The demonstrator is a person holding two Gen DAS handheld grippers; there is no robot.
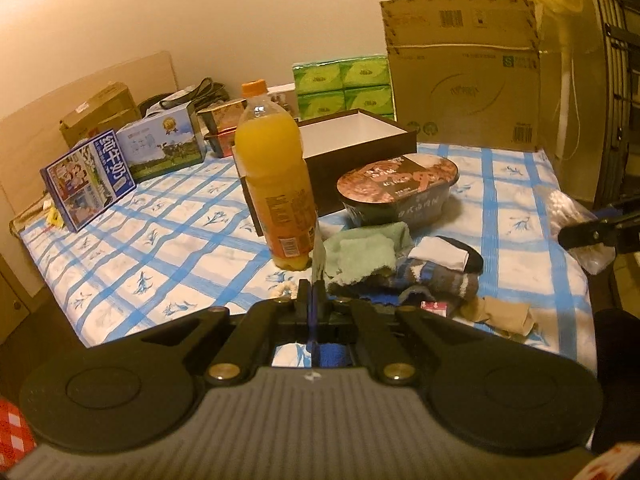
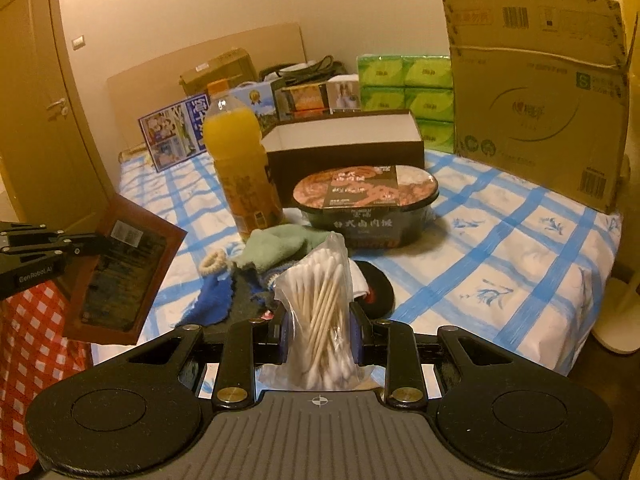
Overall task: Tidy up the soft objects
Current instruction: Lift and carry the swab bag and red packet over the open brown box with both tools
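A heap of soft things lies on the blue-checked cloth [image 1: 180,248]: a green towel [image 1: 360,252] [image 2: 276,248], striped socks [image 1: 436,280], a black-and-white sock [image 1: 444,256], a blue cloth [image 2: 216,300], a hair tie [image 2: 214,262] and a beige stocking [image 1: 500,314]. My left gripper [image 1: 314,286] [image 2: 102,240] is shut on a flat red-brown packet [image 2: 120,268], held off the left of the heap and seen edge-on in the left wrist view. My right gripper [image 2: 320,332] is shut on a clear bag of cotton swabs [image 2: 320,312] just in front of the heap.
An orange juice bottle [image 1: 276,180] [image 2: 240,168] and a sealed noodle bowl [image 1: 400,192] [image 2: 364,204] stand behind the heap. An open brown box [image 1: 360,140] [image 2: 344,144] sits further back. Milk cartons [image 1: 88,184], green tissue packs [image 1: 344,88] and a large cardboard box [image 1: 464,72] line the far side.
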